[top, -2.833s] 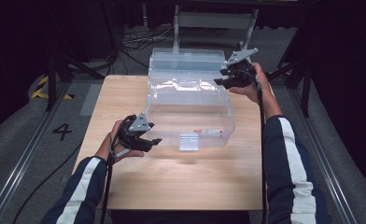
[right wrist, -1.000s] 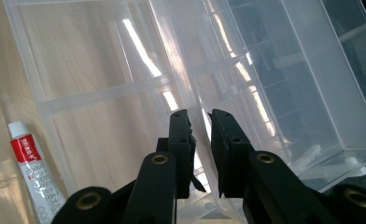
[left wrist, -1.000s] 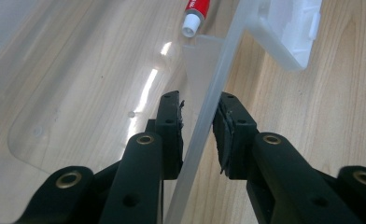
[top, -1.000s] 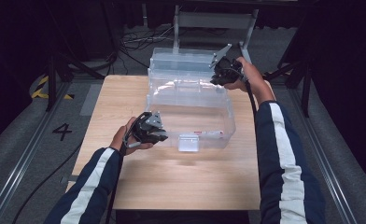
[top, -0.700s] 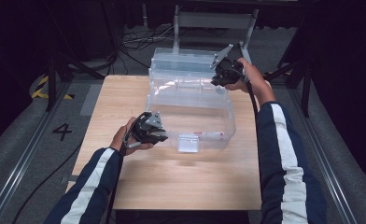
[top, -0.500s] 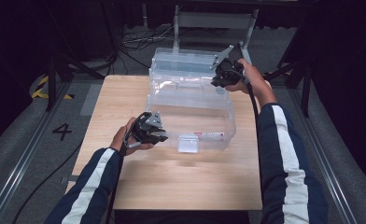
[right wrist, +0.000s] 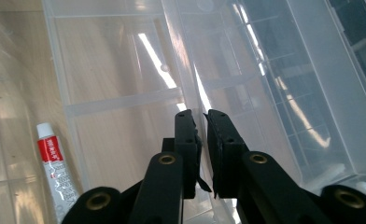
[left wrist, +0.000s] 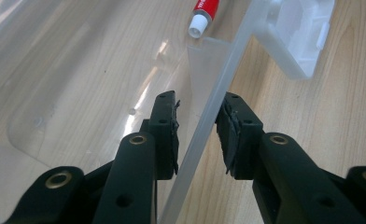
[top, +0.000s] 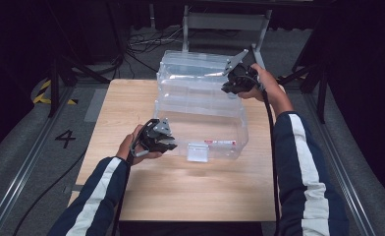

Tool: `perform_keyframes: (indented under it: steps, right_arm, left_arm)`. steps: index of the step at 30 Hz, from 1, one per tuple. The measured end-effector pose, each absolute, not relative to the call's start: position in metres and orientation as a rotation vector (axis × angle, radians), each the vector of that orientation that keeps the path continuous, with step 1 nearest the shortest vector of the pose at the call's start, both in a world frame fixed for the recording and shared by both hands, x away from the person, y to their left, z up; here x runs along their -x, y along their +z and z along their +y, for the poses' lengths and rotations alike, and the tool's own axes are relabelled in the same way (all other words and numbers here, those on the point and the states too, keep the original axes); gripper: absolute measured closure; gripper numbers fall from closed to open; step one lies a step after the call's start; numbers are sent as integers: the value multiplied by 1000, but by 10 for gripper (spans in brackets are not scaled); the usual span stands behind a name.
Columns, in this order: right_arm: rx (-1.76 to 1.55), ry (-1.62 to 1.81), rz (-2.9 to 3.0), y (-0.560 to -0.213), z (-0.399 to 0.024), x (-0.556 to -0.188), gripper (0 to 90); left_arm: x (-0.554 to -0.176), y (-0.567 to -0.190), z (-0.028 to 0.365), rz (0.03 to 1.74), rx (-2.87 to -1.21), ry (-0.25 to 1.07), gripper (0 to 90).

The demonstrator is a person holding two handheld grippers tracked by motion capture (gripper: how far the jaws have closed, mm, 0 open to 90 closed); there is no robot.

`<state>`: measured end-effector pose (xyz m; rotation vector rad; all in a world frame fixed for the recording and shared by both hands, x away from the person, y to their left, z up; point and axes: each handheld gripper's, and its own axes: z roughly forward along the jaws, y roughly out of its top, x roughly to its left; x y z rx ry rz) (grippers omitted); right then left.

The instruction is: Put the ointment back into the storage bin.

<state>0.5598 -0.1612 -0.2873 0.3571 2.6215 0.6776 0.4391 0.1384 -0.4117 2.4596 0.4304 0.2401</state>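
Clear plastic box (top: 200, 113) mid-table (top: 131, 103), lid (top: 195, 66) tilted up at far side. Left gripper (left wrist: 197, 133) astride the box's near wall, jaws parted, not pressing. Right gripper (right wrist: 202, 140) just closing, clamped thin on the lid's edge. Red-and-white tube (right wrist: 52, 168) lying inside the box, near its front wall.

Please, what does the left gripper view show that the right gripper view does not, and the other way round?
Left gripper view: the left gripper with its jaws open astride the wall of the clear bin, and a white latch beyond it over the bare wooden table. Right gripper view: the right gripper shut on the edge of the ribbed clear lid. Both: the clear bin with the red-and-white tube lying inside.
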Motion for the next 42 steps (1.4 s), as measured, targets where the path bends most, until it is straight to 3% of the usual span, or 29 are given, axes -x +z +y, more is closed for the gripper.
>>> perform_keyframes:
  steps: [42]
  right_arm:
    - [-224,686,2578,-288,-154,-508,850]
  left_arm:
    - [-428,-414,134,446,-2432,293,670]
